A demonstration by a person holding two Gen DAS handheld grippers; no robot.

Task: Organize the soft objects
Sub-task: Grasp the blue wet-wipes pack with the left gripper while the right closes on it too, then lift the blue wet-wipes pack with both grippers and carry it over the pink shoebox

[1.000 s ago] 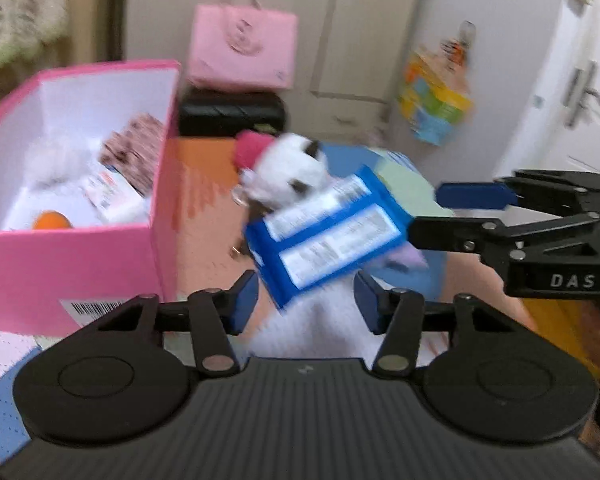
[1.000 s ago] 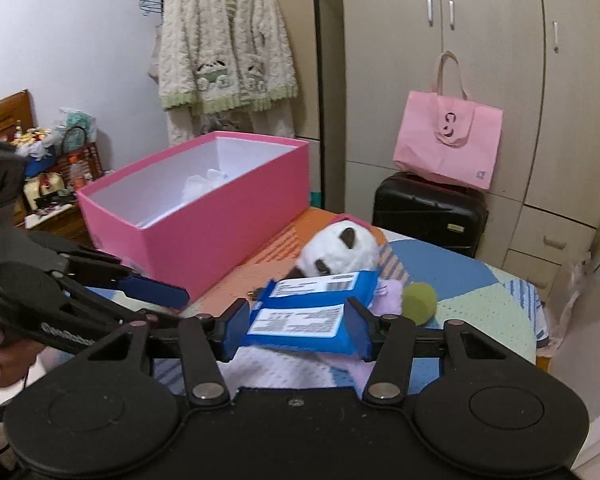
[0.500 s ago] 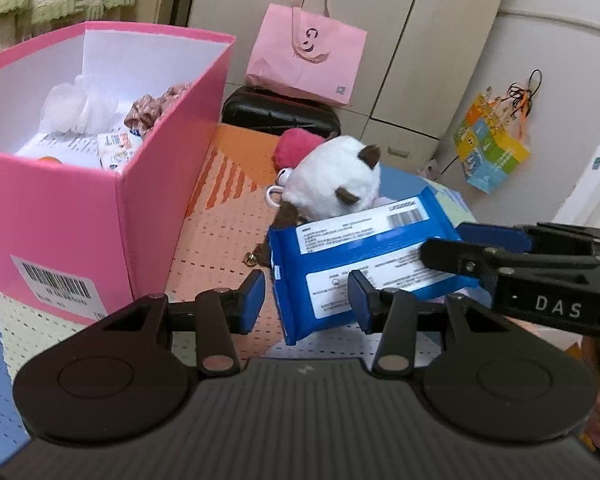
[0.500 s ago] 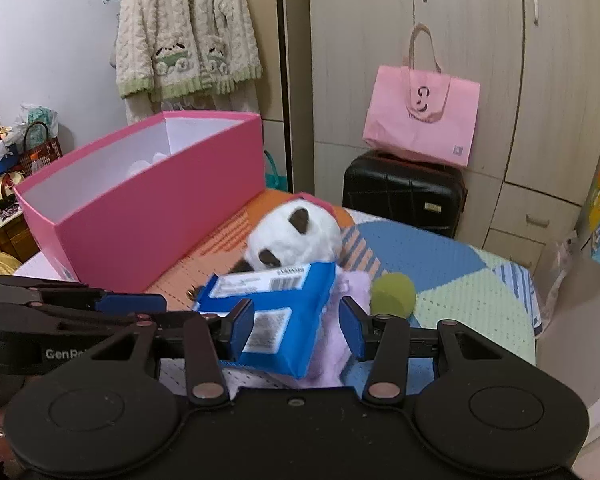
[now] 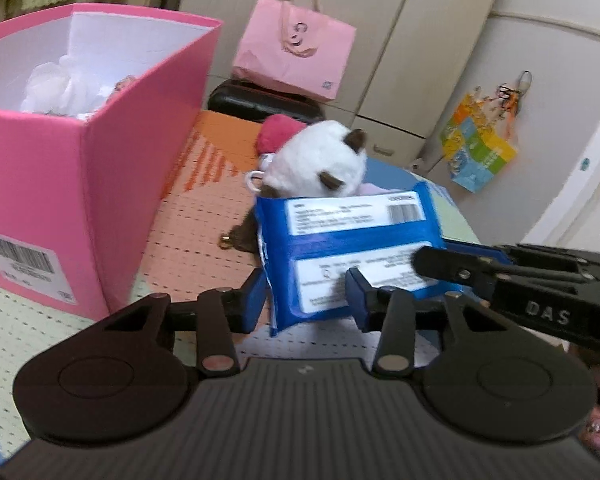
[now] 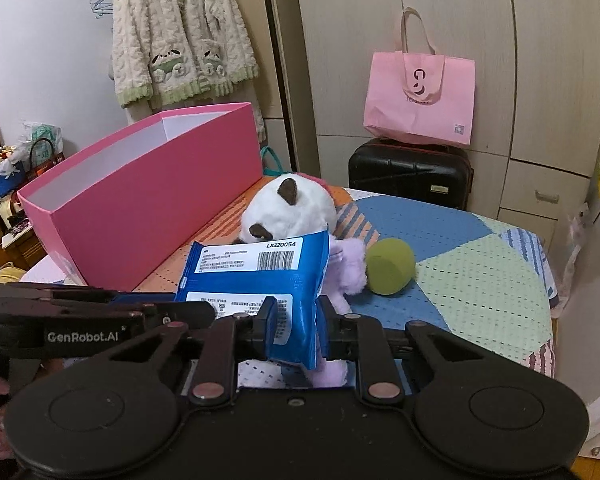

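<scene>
Both jaws just closed: left gripper (image 5: 306, 300) and right gripper (image 6: 296, 330) now clamp the blue pack (image 5: 352, 248). Next, pink box (image 5: 92, 184) at ten o'clock.

A home bedroom. A patchwork bedspread (image 6: 480, 280) covers the bed, by wardrobe doors (image 6: 460, 20). A fluffy cardigan (image 6: 180, 32) hangs up.

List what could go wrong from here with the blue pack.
1. Both tools, left and right, pinch only the lower edge of the blue pack; it may sag or slip.
2. Lifting could snag the panda plush behind it.
3. The pink box has a tall wall to clear.
</scene>
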